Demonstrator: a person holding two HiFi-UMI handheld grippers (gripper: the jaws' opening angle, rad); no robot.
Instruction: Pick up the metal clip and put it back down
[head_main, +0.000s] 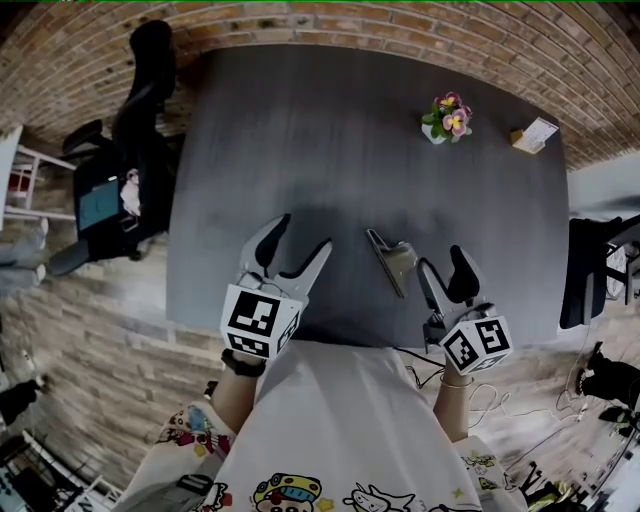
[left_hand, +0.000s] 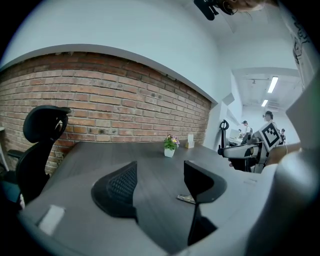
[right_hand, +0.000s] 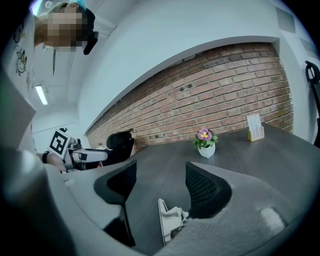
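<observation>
A shiny silver metal clip lies on the dark grey surface beside the right gripper, whose jaws, like those of the left gripper, stand open.

— Any words to read?
— None. The small card at the upper right, on the table, carries marks too small to make out.
— Numbers, brands?
— Nothing legible.

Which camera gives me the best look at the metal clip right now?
Head view: the metal clip lies whole and unobstructed on the table, beside the right tongs. Right gripper view shows it closer but cut off at the bottom. Left gripper view shows only a sliver past one jaw.
</observation>
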